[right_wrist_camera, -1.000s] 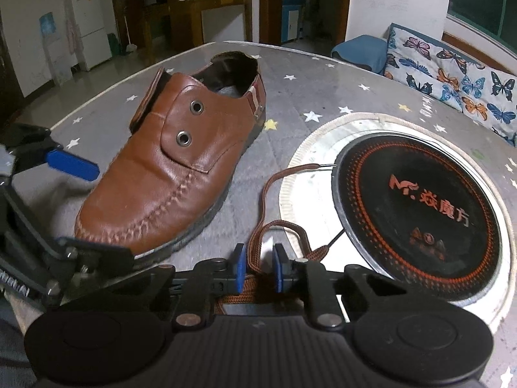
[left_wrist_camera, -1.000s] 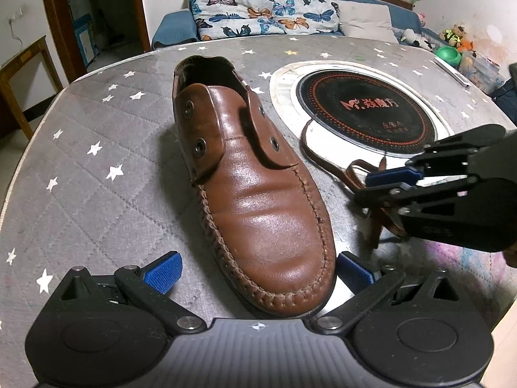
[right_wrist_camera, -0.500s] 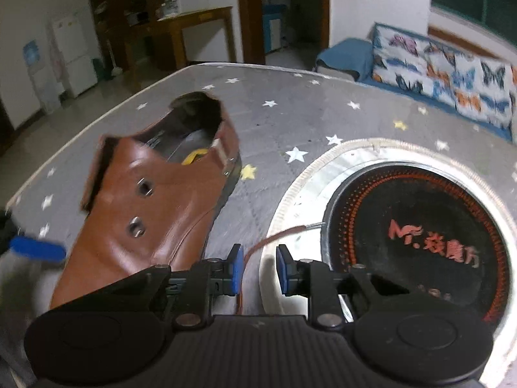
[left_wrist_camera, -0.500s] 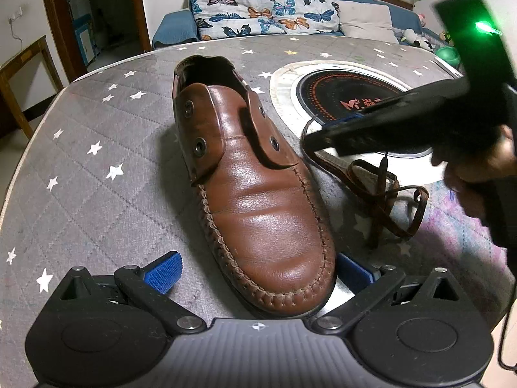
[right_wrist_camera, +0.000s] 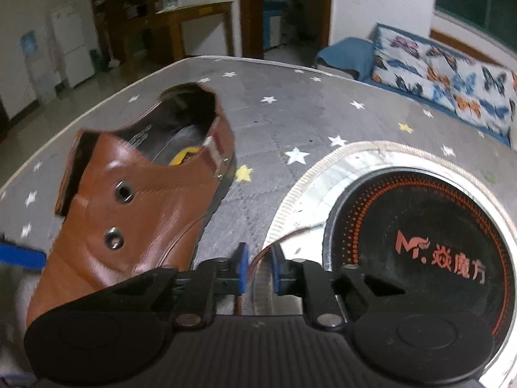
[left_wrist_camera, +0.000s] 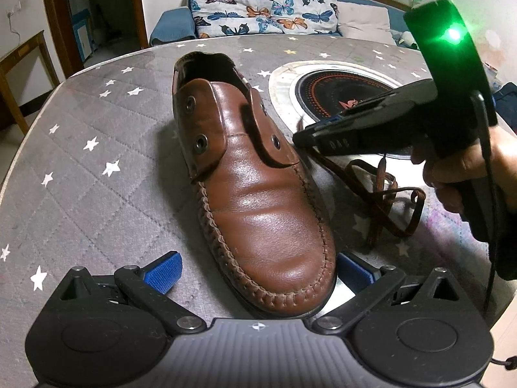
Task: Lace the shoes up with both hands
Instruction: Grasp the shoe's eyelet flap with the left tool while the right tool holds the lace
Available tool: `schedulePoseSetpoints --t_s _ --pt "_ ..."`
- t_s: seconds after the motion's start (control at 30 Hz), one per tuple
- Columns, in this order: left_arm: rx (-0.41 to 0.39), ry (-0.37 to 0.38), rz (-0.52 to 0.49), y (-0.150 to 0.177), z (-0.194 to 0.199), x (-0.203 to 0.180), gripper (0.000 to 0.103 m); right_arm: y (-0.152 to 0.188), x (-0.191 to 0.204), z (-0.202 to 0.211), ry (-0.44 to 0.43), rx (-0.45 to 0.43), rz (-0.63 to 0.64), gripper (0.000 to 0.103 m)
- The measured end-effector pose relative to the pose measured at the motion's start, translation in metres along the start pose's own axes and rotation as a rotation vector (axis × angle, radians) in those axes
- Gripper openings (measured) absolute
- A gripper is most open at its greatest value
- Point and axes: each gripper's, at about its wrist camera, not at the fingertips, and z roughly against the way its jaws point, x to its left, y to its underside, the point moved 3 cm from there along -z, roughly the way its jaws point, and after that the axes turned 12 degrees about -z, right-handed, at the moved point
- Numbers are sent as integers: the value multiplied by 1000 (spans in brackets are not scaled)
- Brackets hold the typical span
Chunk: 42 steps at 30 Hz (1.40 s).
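A brown leather shoe (left_wrist_camera: 258, 194) lies on the grey star-print table with its eyelets bare. Its brown lace (left_wrist_camera: 384, 200) lies in a loose tangle to the shoe's right. My left gripper (left_wrist_camera: 258, 273) is open, its blue pads standing either side of the toe. A hand holds my right gripper (left_wrist_camera: 303, 135) beside the shoe's right flap, above the lace. In the right wrist view the jaws of my right gripper (right_wrist_camera: 260, 273) are closing, with a strand of the lace (right_wrist_camera: 290, 234) running between the pads and a gap still showing. The shoe (right_wrist_camera: 135, 220) is at the left there.
A round black cooktop disc (left_wrist_camera: 339, 97) with orange lettering sits in the table (left_wrist_camera: 97, 194) to the right of the shoe, also the cooktop disc (right_wrist_camera: 420, 242). A sofa with butterfly cushions (left_wrist_camera: 265, 13) stands behind the table. A wooden table and doorway are beyond.
My right gripper has travelled from the lace tangle toward the shoe's side, following the lace, and its pads have drawn closer together. The left gripper and the shoe have stayed put.
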Motion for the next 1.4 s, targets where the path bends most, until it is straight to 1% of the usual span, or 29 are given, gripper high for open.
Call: schedulePoseSetpoints --t_s 0.1,0.23,0.3,0.4,0.43,0.5,0.53,0.6,0.7,0.77,0.83,0.87,0.9,1.0,1.07,1.17,1.23,1.33,1.37,1.4 --pt "0 1 -1 0 0 0 103 7 8 5 -11 13 63 6" --pt "-2 0 -12 -1 2 0 103 21 18 18 -47 52 140 6" --pt "-2 -3 -24 -1 3 0 103 27 21 24 -46 65 178 6" --pt "-5 -9 -47 -1 6 -1 103 28 20 25 -52 65 162 11" --pt "-7 -11 -54 -1 8 -1 103 26 19 25 -51 59 145 11" --pt "-15 -15 -65 -1 12 0 103 22 16 22 -48 45 106 18" --pt "-20 -20 -70 -1 15 1 103 18 14 19 -54 39 73 18" --pt "-32 -33 -81 -1 22 3 103 12 11 14 -67 33 24 19" --pt "-52 -44 -87 -4 31 8 103 6 9 7 -63 27 -10 19" --pt "-66 -42 -90 -6 35 10 103 3 9 4 -53 22 -2 18" --pt "-81 -31 -100 -8 39 11 103 3 11 3 -44 22 19 12" --pt "-90 -28 -111 -10 41 12 103 4 11 4 -37 22 45 5" --pt "-101 -28 -128 -11 42 11 103 6 12 6 -33 23 65 3" --pt "-138 -25 -186 -18 47 10 103 16 16 15 -33 34 156 2" --pt "-160 -11 -226 -22 49 9 103 26 19 24 -31 52 228 2" --pt "-180 15 -286 -29 48 7 103 36 23 32 -18 63 303 2" --pt "-189 22 -331 -32 46 5 103 38 24 33 -17 63 317 4" --pt "-204 20 -412 -37 43 2 103 34 24 31 -29 54 300 13" --pt "-207 20 -434 -38 43 2 103 33 25 29 -28 50 298 15" --pt "-211 20 -455 -39 42 2 103 32 25 27 -26 46 297 15"
